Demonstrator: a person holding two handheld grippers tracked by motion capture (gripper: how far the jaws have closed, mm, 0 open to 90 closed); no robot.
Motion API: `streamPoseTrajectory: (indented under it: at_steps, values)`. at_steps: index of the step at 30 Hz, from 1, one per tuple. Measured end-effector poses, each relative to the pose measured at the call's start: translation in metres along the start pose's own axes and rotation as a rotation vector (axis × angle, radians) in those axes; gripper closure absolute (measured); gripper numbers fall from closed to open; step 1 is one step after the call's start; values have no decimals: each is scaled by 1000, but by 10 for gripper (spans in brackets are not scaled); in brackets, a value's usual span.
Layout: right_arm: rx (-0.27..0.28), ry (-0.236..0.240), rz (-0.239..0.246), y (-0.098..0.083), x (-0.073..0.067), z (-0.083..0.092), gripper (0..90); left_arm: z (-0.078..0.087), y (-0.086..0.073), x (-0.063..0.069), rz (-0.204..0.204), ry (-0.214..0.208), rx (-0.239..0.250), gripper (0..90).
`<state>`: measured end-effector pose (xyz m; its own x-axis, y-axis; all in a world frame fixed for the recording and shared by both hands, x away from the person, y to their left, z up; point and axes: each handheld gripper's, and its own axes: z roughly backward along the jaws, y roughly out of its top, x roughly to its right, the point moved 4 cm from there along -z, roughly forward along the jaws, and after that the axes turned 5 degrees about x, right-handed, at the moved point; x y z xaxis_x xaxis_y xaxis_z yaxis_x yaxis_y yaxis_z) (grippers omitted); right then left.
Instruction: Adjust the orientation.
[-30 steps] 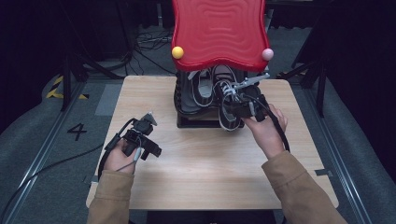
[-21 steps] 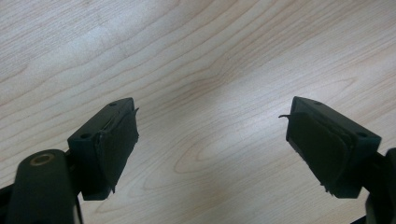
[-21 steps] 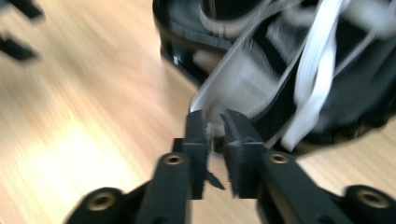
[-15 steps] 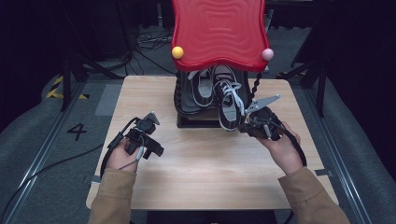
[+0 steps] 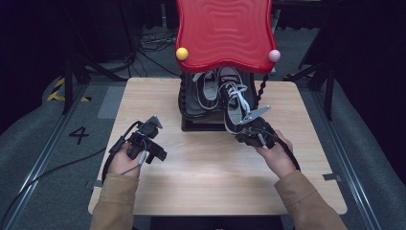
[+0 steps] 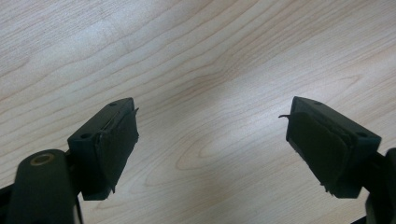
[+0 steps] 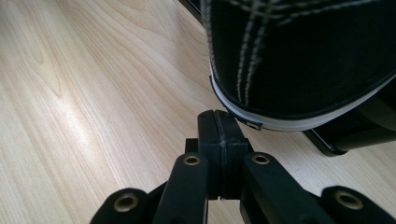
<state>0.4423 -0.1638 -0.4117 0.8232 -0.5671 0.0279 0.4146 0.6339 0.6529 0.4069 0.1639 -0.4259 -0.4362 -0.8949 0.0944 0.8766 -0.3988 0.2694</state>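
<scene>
Two black sneakers with white laces rest on a black rack under a red wavy top (image 5: 225,31). The right sneaker (image 5: 233,108) hangs its heel over the rack's front; the left sneaker (image 5: 208,91) lies beside it. My right gripper (image 5: 242,135) is at the right sneaker's heel, its jaws shut flat on each other. In the right gripper view the gripper (image 7: 219,119) sits just under the heel's white sole (image 7: 299,56), with nothing seen between the jaws. My left gripper (image 5: 158,153) hovers open over bare wood at the left, and the left gripper view shows the gripper (image 6: 212,140) holding nothing.
The wooden table (image 5: 206,177) has free room in front of the rack's black base (image 5: 201,125). A yellow ball (image 5: 182,53) and a pink ball (image 5: 274,55) sit on the red top's front corners. Twisted black posts hold that top up. Cables lie on the floor behind.
My right gripper has come down from the sneaker's laces toward me and now sits low at its heel. The left gripper has barely moved.
</scene>
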Motion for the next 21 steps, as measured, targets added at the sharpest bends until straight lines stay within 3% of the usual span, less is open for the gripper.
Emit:
streamPoseTrajectory:
  at_steps: [12, 18, 21]
  values:
    - [67, -14, -123, 3, 1, -4, 900, 0, 0, 2, -5, 1, -3, 170]
    - [66, -34, -128, 11, 5, -7, 900, -1, 1, 2, -8, 0, -6, 171]
    - [63, -74, -109, 18, 7, -9, 900, -1, 1, 3, -9, -1, -4, 170]
